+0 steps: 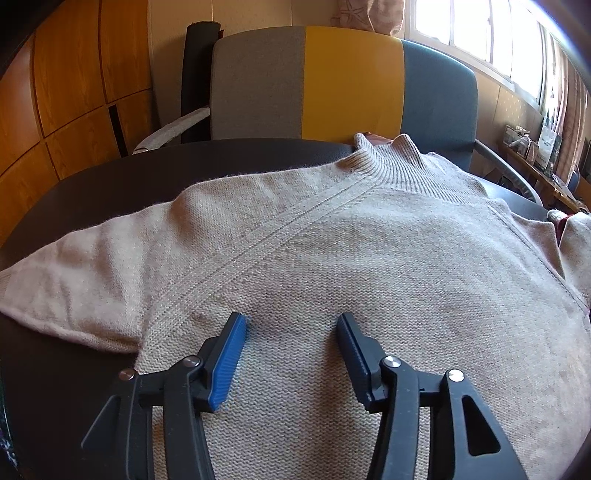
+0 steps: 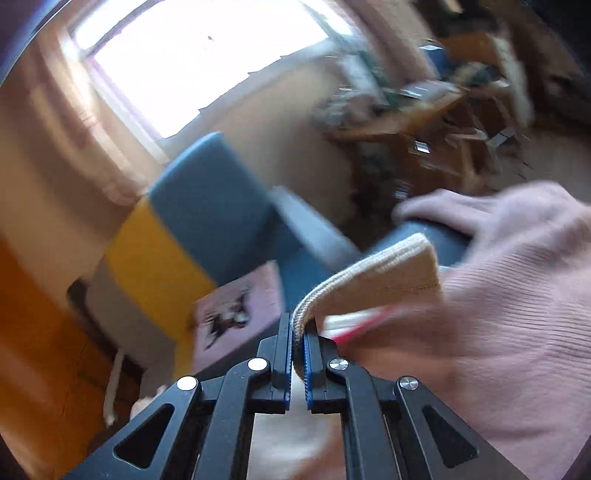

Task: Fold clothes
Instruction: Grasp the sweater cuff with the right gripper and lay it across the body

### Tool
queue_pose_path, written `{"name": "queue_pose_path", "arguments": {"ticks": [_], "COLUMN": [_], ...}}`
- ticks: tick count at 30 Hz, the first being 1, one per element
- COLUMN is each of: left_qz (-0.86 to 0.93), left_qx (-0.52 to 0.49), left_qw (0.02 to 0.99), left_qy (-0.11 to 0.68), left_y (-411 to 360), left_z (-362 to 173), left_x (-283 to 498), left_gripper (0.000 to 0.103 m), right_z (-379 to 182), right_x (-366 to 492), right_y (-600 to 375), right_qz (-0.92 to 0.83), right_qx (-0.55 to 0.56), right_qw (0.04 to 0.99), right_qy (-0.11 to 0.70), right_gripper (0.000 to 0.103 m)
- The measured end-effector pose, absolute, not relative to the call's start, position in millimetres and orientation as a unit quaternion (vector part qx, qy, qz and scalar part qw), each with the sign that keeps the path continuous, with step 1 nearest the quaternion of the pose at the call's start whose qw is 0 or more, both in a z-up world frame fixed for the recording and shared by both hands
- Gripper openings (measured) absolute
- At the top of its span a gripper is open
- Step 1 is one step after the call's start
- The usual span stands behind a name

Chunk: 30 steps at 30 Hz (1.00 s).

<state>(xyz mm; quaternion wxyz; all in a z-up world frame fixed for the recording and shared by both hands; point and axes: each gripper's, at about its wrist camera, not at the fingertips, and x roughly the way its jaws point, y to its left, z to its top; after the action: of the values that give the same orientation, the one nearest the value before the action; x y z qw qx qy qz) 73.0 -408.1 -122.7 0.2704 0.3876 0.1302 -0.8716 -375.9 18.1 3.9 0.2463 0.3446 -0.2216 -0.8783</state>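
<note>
Lying spread across a dark round table (image 1: 92,177), a beige knit sweater (image 1: 351,258) shows its ribbed collar (image 1: 384,162) at the far edge and one sleeve (image 1: 74,280) stretched out to the left. The left gripper (image 1: 291,321) hangs just over the sweater's body near the bottom of the left wrist view, its blue-padded jaws standing apart with nothing between them and only knit fabric below. Behind the table stands a chair (image 1: 351,81) with grey, yellow and blue panels, with wooden cabinets (image 1: 66,81) to the left and a bright window (image 1: 480,26) to the far right. In the blurred right wrist view, the right gripper (image 2: 297,332) is clamped on a ribbed cuff (image 2: 369,280) of the sweater, the pinched edge rising from between the closed pads and the fabric draping off to the right. The same chair (image 2: 207,206) and the window (image 2: 192,55) sit beyond it, tilted and smeared.
</note>
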Motion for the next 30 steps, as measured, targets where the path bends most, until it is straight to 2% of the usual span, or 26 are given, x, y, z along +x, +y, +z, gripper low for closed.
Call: {"name": "queue_pose_path", "arguments": {"ticks": [5,9,16,19,21,23,28,30], "left_qz": [-0.873,-0.875,-0.876,-0.876,-0.876,-0.877,-0.877,-0.877], "left_qx": [0.383,0.38,0.377,0.375,0.374,0.372,0.369,0.37], "left_qw": [0.265,0.261,0.256,0.254,0.253,0.252,0.251,0.252], "left_qy": [0.142,0.149,0.159,0.165,0.168,0.172,0.176,0.174], "left_y": [-411,-412,-414,-415,-415,-416,-416,-415], "left_z": [-123,-123,-123,-123,-123,-123,-123,-122], "left_x": [75,77,77,78,79,79,81,80], "left_gripper": [0.053,0.053,0.052,0.052,0.052,0.052,0.052,0.052], "right_z": [37,40,-16,-48,-64,-74,-85,-93], "right_x": [-323,-267,-161,-117,-99,-87,-71,-62], "right_y": [-71,-160,-301,-341,-352,-347,-313,-296], "right_qz": [-0.854,-0.823,-0.76,-0.742,-0.733,-0.733,-0.736,-0.743], "right_qx": [0.328,0.331,0.386,0.411,0.424,0.425,0.421,0.416], "right_qw": [0.364,0.444,0.521,0.529,0.53,0.53,0.527,0.517], "right_qy": [-0.173,-0.124,-0.037,0.018,0.037,0.042,0.055,0.087], "right_gripper": [0.005,0.005,0.005,0.009,0.032,0.044,0.044,0.044]}}
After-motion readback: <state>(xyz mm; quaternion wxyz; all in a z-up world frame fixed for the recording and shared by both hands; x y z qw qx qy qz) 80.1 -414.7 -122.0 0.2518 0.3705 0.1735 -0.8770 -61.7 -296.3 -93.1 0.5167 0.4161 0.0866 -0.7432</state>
